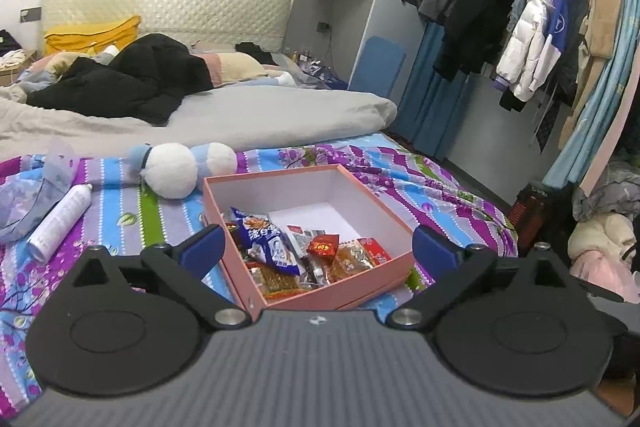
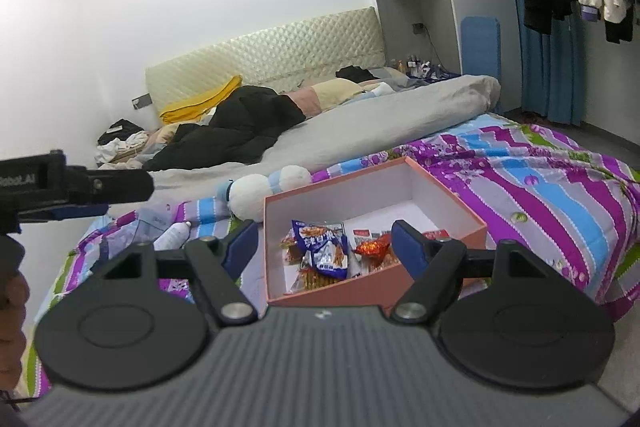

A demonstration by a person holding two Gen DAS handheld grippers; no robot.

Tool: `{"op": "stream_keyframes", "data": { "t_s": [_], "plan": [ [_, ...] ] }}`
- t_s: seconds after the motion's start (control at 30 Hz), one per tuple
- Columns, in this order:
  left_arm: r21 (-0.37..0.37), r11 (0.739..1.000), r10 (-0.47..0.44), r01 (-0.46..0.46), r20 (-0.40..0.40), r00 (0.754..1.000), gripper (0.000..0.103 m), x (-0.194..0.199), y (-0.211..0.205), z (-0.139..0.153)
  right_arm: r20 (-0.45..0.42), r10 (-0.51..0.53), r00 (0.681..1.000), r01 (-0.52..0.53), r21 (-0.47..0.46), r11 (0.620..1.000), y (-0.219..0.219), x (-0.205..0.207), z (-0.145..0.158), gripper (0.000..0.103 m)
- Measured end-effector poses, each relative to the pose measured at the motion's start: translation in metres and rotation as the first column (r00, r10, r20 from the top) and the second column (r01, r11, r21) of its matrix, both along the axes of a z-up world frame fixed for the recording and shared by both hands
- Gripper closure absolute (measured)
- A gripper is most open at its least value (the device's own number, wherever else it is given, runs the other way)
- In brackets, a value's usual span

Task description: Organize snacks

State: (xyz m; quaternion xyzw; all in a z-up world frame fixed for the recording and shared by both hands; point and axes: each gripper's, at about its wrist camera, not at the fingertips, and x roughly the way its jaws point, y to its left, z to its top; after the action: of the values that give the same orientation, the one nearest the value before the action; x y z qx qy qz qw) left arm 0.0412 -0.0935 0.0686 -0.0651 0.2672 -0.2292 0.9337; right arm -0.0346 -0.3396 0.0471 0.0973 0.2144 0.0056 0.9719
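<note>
White spray can [image 1: 60, 219] at left frame is not a snack. Left gripper [image 1: 316, 247]: jaws wide, empty, straddling the pink rectangular cardboard box [image 1: 368, 195] ahead at centre. Blue crinkled snack packet [image 1: 268, 239] lies inside, long axis running away. Right gripper [image 2: 325, 247]: partly open, empty, likewise facing it; neither evidently nearer.

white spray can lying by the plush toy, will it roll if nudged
The white spray can lies on its side, so it would probably roll across its length, though the soft floral bedsheet may slow it. Its smooth round body likely slips in a loose grip.
</note>
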Motion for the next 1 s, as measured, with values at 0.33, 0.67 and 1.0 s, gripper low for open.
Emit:
{"op": "stream_keyframes", "data": {
  "t_s": [0.33,0.67,1.0],
  "plan": [
    [0.024,1.000,0.004,-0.003,-0.012,1.000,0.000,-0.013,0.005,-0.007,0.019,-0.023,1.000,0.024,-0.041,0.999,0.005,-0.020,-0.008,0.000],
    [0.051,0.999,0.021,-0.019,-0.035,0.999,0.000,-0.007,0.004,-0.009,0.012,-0.041,0.999,0.041,-0.024,0.999,0.004,-0.022,-0.011,0.000],
    [0.084,0.995,0.054,-0.051,-0.037,0.998,0.000,-0.006,0.002,-0.009,0.000,-0.045,0.999,0.045,-0.022,0.999,0.005,-0.022,-0.011,0.000]
  ]
}}
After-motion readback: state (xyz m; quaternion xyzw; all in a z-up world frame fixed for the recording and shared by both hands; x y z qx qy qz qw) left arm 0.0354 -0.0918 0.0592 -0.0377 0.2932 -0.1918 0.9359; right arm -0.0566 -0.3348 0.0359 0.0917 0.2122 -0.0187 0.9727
